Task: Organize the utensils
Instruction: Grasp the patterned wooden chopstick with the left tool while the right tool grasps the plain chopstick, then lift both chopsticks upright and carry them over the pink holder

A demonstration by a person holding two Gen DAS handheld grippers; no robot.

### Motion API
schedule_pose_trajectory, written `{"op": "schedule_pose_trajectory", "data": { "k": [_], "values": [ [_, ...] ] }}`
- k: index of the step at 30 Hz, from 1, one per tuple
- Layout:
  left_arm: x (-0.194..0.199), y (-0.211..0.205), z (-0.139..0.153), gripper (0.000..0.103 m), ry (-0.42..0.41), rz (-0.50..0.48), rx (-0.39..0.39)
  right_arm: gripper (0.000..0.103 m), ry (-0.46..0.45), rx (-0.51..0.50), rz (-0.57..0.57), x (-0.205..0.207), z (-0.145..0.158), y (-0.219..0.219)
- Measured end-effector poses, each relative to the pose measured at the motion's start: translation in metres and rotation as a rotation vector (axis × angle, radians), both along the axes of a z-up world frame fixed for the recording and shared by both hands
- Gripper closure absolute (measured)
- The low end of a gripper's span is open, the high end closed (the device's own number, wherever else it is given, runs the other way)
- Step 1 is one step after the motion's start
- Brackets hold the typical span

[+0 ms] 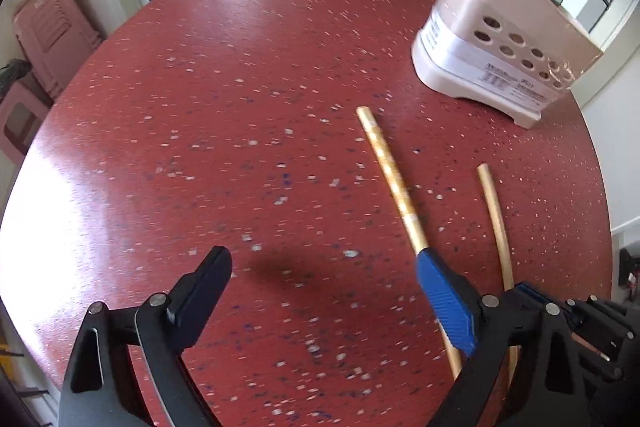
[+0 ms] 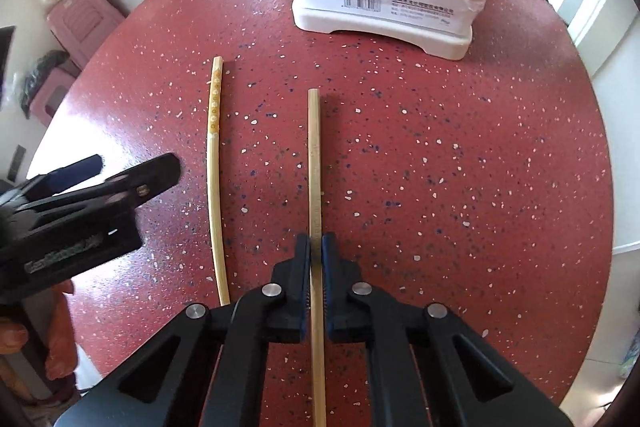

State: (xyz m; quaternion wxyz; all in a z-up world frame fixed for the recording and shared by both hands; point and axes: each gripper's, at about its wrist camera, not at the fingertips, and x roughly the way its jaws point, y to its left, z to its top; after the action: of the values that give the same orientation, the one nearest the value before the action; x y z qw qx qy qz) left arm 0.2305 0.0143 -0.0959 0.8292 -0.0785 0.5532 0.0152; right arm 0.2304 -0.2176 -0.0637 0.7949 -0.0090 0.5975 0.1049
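Only on the right wrist view, right tongs (image 2: 316, 247) clamp a chopstick (image 2: 314, 155); left tongs (image 1: 324, 267) gape.

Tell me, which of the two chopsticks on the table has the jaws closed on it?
The plain chopstick, clamped in the right gripper. The other one, the patterned chopstick, lies free to its left, with the open left gripper near it.

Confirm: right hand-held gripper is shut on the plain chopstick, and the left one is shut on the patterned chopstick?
Half right. The right hand-held gripper is shut on the plain chopstick. The left hand-held gripper is open, as the left wrist view shows; the patterned chopstick lies loose on the table.
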Motion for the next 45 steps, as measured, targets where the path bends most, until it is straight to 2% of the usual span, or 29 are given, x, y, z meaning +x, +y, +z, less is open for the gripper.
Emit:
{"op": "schedule_pose_trajectory", "data": {
  "k": [6,11,12,15,21,23,25,27,28,30,31,34,38,45],
  "values": [
    [0.014,-0.015,-0.003,0.0,0.008,-0.008,0.012,0.097,-0.014,0.043,-0.025,-0.003,0.009,-0.023],
    [0.021,-0.028,0.0,0.002,0.03,-0.014,0.053,0.097,-0.021,0.082,-0.036,-0.01,0.017,-0.049],
    [0.023,-0.031,0.001,0.005,0.033,-0.021,0.065,0.097,-0.023,0.091,-0.038,-0.012,0.019,-0.054],
    [0.03,-0.039,0.001,0.006,0.052,-0.037,0.102,0.097,-0.029,0.115,-0.043,-0.015,0.019,-0.054],
    [0.042,-0.045,0.004,0.007,0.094,-0.022,0.094,0.097,-0.043,0.158,-0.048,-0.02,0.028,-0.08],
    [0.043,-0.046,0.006,0.014,0.099,-0.029,0.091,0.097,-0.048,0.171,-0.051,-0.023,0.031,-0.084],
    [0.044,-0.048,0.009,0.025,0.101,-0.038,0.089,0.097,-0.052,0.185,-0.057,-0.024,0.034,-0.087],
    [0.045,-0.051,0.01,0.031,0.105,-0.044,0.084,0.097,-0.056,0.196,-0.06,-0.025,0.035,-0.088],
    [0.039,-0.051,0.008,0.042,0.103,-0.043,0.088,0.097,-0.058,0.202,-0.061,-0.026,0.035,-0.09],
    [0.04,-0.052,0.011,0.05,0.101,-0.047,0.083,0.097,-0.063,0.212,-0.064,-0.027,0.036,-0.091],
    [0.04,-0.053,0.011,0.062,0.098,-0.05,0.083,0.097,-0.064,0.216,-0.067,-0.027,0.036,-0.092],
    [0.03,-0.053,0.014,0.066,0.08,-0.049,0.091,0.097,-0.067,0.228,-0.073,-0.029,0.036,-0.097],
    [0.01,-0.057,0.019,0.066,0.03,-0.044,0.048,0.097,-0.069,0.242,-0.077,-0.031,0.035,-0.102],
    [-0.033,-0.053,0.038,0.066,-0.126,-0.069,-0.009,0.097,-0.081,0.271,-0.081,-0.031,0.034,-0.105]
  ]
}}
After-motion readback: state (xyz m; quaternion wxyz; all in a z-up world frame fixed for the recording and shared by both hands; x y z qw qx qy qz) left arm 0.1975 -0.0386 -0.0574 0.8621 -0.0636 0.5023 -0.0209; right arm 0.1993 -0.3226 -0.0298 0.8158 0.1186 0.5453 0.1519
